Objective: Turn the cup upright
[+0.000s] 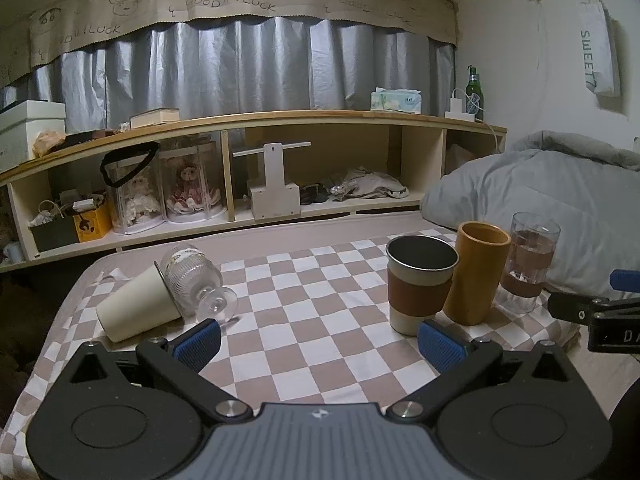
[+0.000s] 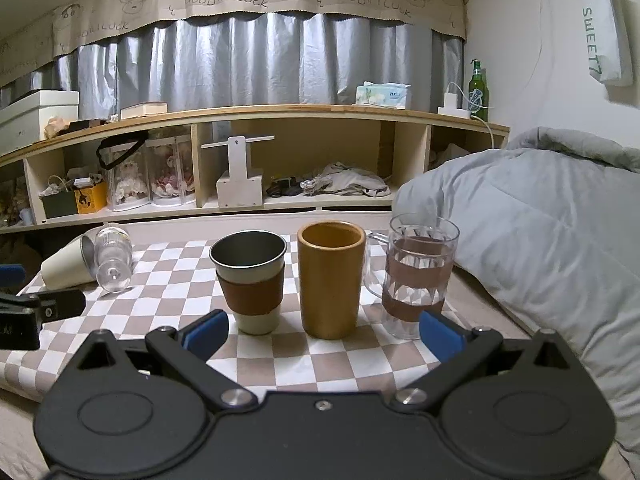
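Ahead of me a grey curtain (image 1: pixel 256 64) hangs across the back wall under a beige valance (image 1: pixel 224 4) drawn with cartoon faces and the words "GOOD LUCK". Below it runs a low wooden shelf (image 1: pixel 280 118). On its top sit a tissue box (image 1: pixel 396 101), a green bottle (image 1: pixel 474 92), a book (image 1: pixel 154 117) and a white box (image 1: pixel 28 128). Its compartments hold dolls (image 1: pixel 192 188) in clear cases and crumpled cloth (image 1: pixel 372 186). To my right the wall (image 1: pixel 520 60) is white, with a bag (image 1: pixel 598 48) marked "SWEET" hanging on it, and a grey duvet (image 1: pixel 540 196) is heaped below. The light is dim.
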Motion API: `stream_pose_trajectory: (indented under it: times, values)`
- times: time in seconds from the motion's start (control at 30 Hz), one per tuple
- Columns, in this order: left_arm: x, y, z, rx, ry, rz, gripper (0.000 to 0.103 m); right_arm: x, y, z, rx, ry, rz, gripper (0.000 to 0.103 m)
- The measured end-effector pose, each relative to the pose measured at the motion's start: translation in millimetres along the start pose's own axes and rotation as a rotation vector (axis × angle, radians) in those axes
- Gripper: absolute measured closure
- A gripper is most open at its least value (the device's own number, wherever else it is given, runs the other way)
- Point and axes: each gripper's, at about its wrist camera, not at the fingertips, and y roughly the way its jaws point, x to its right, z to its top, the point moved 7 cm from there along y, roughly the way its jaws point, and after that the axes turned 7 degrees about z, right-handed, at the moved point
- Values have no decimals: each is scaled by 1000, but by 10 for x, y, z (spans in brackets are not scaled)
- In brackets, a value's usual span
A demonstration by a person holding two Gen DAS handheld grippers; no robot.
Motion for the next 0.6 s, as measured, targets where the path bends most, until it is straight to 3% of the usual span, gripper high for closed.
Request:
stream_pose_trajectory:
  times: [0.6]
  values:
    - [-36,10,-12,-10,-11,-6,0,1,-3,1,1,-6,-4,0]
